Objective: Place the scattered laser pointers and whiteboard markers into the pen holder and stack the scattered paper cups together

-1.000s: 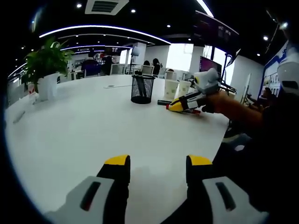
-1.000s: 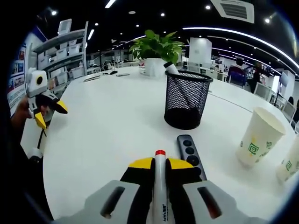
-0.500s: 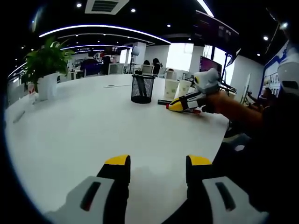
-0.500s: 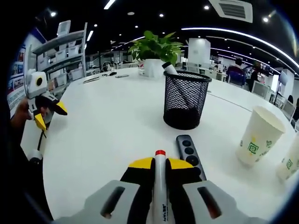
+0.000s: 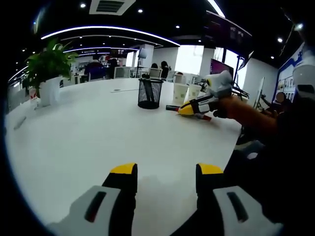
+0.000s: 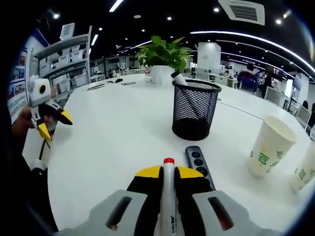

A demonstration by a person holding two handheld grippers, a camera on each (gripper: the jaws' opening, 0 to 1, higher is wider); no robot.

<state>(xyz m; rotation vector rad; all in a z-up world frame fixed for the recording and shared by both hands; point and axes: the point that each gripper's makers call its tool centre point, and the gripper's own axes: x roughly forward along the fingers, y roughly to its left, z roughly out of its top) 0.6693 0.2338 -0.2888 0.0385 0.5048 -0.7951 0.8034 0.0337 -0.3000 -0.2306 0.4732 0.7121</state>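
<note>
The right tongs [image 6: 169, 178] grip a whiteboard marker [image 6: 168, 196], not yet in the pen holder [image 6: 195, 109] (one item inside already). The laser pointer [image 6: 199, 160] and paper cups [image 6: 269, 145] wait on the worktop [image 6: 113, 128]; the left tongs [image 5: 166, 173] gape wide, empty.

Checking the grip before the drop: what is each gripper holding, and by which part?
The right gripper clamps a red-capped marker along its barrel, cap forward. The left gripper is open, holding nothing.
</note>
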